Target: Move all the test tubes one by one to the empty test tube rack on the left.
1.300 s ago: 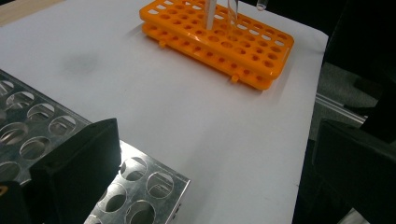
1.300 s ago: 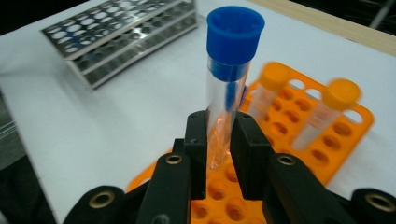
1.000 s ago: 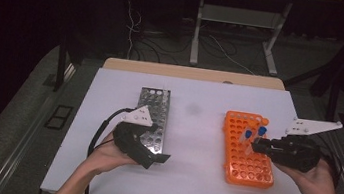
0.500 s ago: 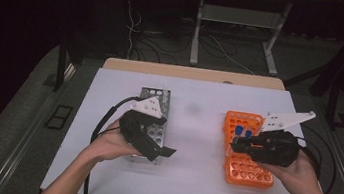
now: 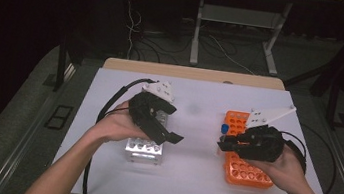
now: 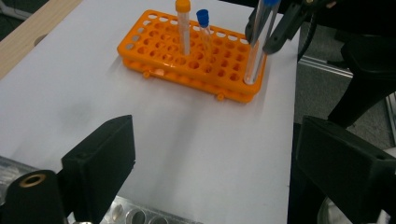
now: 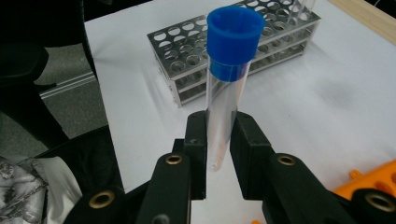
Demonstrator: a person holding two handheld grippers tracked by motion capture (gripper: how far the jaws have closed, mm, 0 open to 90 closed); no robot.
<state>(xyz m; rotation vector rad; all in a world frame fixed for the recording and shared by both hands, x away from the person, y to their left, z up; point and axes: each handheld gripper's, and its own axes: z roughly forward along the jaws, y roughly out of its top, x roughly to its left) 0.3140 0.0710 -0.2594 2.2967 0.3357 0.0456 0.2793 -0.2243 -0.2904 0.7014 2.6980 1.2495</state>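
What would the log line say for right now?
right tongs: shut on blue-capped tube | left tongs: open, nothing held | orange rack: two tubes standing | metal rack

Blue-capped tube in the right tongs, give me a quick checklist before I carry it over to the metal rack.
1. Grip: the right tongs are shut on the blue-capped tube, low on its clear body. Ok.
2. Cap seated on the tube. Ok.
3. Tube free of the orange rack: its tip hangs clear in the right gripper view. Ok.
4. Free holes in the metal rack: near rows look empty. Ok.
5. Left tongs open, holding nothing, over the metal rack's near end; they may be in the way. Not ok.
6. Tube contents: cannot tell.
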